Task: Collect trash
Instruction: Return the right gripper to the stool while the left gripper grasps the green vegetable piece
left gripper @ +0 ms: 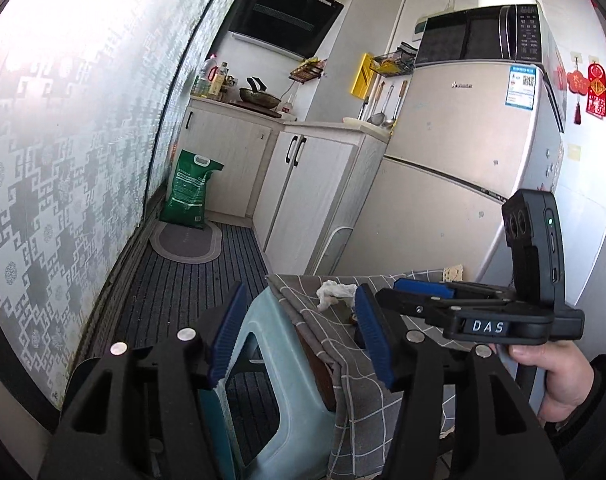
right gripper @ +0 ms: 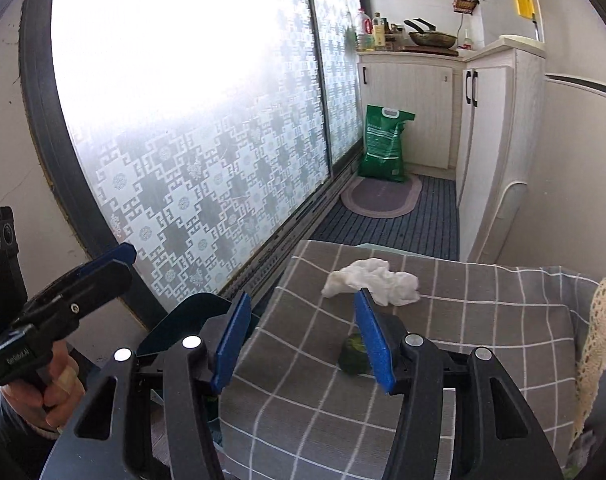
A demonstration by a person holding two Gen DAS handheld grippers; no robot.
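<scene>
A crumpled white tissue (right gripper: 373, 278) lies on a grey checked tablecloth (right gripper: 463, 340). It also shows in the left wrist view (left gripper: 335, 293). A small dark green piece of trash (right gripper: 353, 354) lies nearer, partly hidden by the right finger. My right gripper (right gripper: 303, 338) is open and empty, held over the cloth's near left part, short of the tissue. It shows from the side in the left wrist view (left gripper: 417, 294), over the table. My left gripper (left gripper: 299, 336) is open and empty, left of the table above a pale blue plastic stool (left gripper: 271, 380).
A patterned sliding glass door (right gripper: 203, 160) runs along the left. White cabinets (left gripper: 303, 184), a fridge (left gripper: 463, 152) with a microwave on top, a green bag (left gripper: 189, 188) and an oval mat (left gripper: 187, 240) stand beyond on striped floor.
</scene>
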